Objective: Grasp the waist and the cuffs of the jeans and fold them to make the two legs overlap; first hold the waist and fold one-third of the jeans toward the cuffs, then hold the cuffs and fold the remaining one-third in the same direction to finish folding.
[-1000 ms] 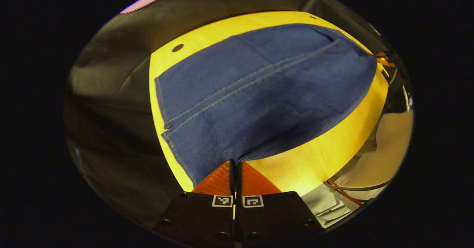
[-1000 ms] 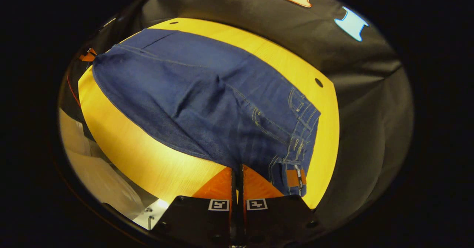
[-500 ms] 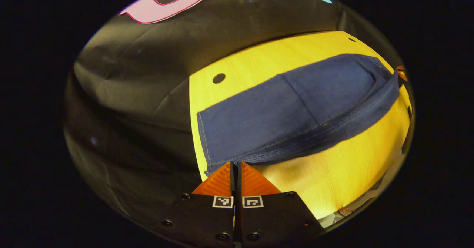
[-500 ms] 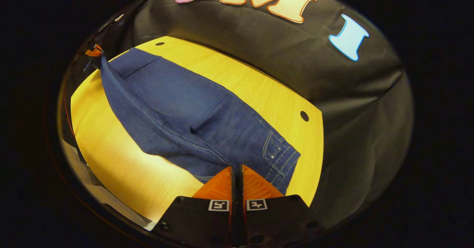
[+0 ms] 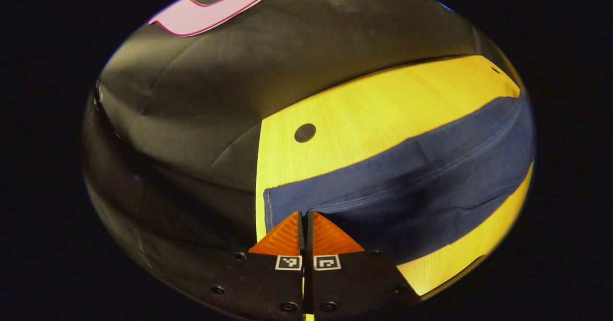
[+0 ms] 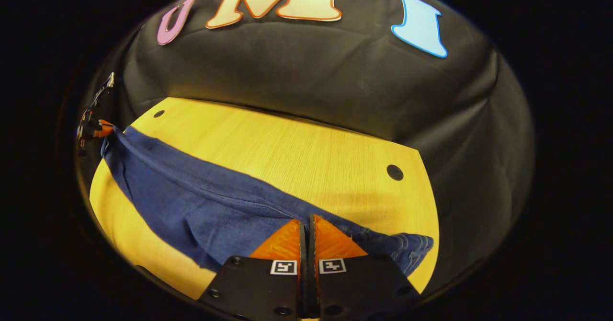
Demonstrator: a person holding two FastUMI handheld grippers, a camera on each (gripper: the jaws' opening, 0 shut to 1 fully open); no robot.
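Observation:
The dark blue jeans (image 5: 407,187) stretch as a long, narrow band across the yellow wooden table (image 5: 364,115). In the left gripper view, my left gripper (image 5: 304,215) is shut on the near corner of the denim at the leg end. In the right gripper view, my right gripper (image 6: 306,221) is shut on the jeans (image 6: 201,201) near the waist, whose stitched corner lies just to its right. The cloth sags in a soft fold between the two grips. The left gripper (image 6: 103,128) also appears at the far left of that view, pinching the other end.
The black cloth wall (image 6: 306,76) rises right behind the table's far edge. Round holes mark the tabletop (image 6: 297,153) at two corners (image 6: 394,172) (image 6: 158,113), and one hole (image 5: 305,132) lies ahead of the left gripper. Bare wood lies between the jeans and the wall.
Both grippers, still shut on the denim, have carried their edge toward the wall side. The jeans went from a broad spread to a narrow band, and more wall shows.

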